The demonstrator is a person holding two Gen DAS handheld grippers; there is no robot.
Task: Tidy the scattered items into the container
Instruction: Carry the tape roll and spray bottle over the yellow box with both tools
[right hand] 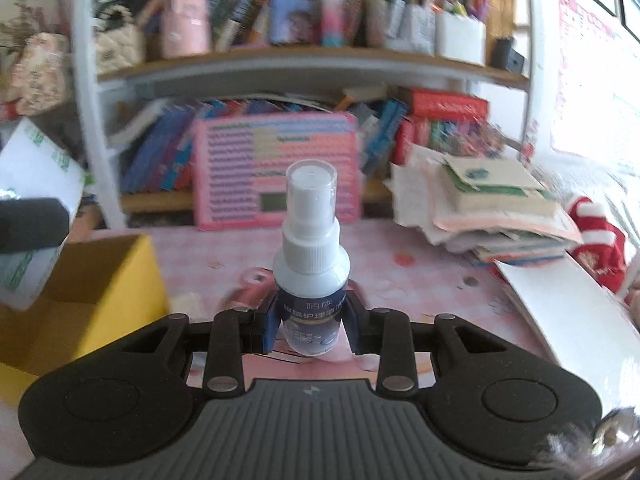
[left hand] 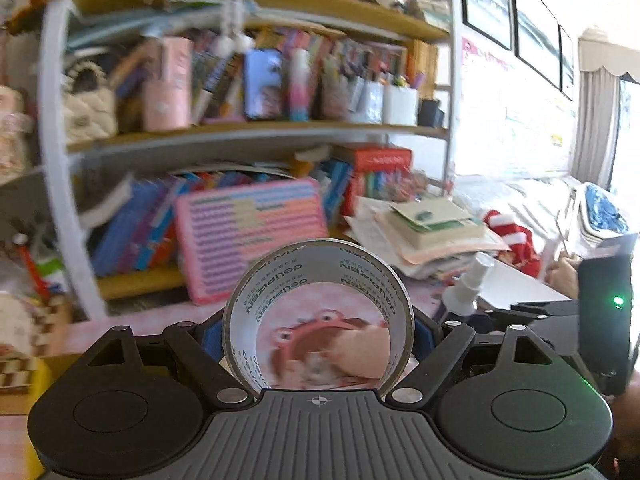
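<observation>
A roll of clear packing tape [left hand: 320,264] with printed lettering on its core stands on edge between the blue pads of my left gripper [left hand: 318,336], which is shut on it above the pink desk. In the right wrist view a small white spray bottle [right hand: 310,248] with a dark blue label stands upright in my right gripper [right hand: 311,328], whose jaws are shut on its body. The same bottle [left hand: 468,284] shows at the right of the left wrist view. An open yellow cardboard box [right hand: 100,280] sits on the desk at the left, below and left of the bottle.
A shelf unit [left hand: 240,136] packed with books rises behind the desk, with a pink board [right hand: 276,168] leaning against it. A pile of papers and a notebook [right hand: 492,208] lies at the right. A pink object [right hand: 250,288] lies on the desk behind the bottle.
</observation>
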